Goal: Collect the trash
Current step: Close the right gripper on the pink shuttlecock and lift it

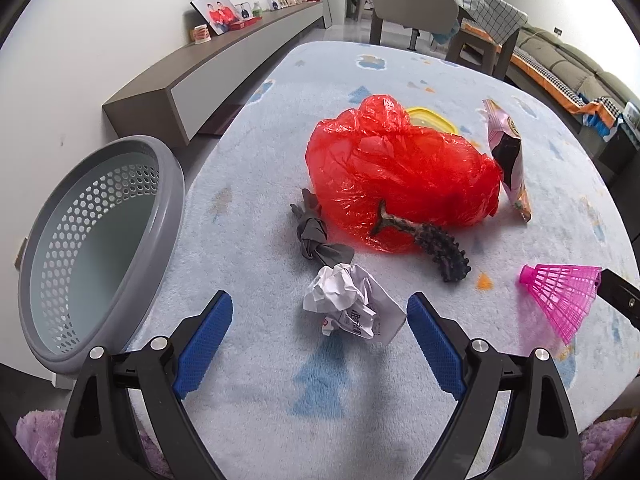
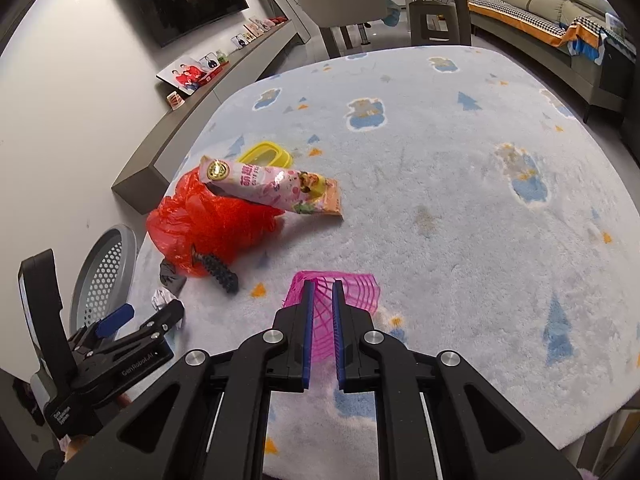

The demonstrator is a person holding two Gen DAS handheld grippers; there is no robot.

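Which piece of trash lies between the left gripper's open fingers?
The crumpled white paper ball; the grey knotted rag and red plastic bag lie farther off.

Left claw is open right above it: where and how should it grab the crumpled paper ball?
Grip the crumpled paper ball across its bulky middle, coming straight from the near side; it already lies between the open left claw fingers, and the crushed shape gives anywhere.

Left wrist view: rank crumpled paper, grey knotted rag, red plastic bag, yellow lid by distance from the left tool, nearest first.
1. crumpled paper, just ahead of the left tool, between its open fingers.
2. grey knotted rag, behind the paper, slightly left.
3. red plastic bag, centre of the rug.
4. yellow lid, peeking out behind the bag.
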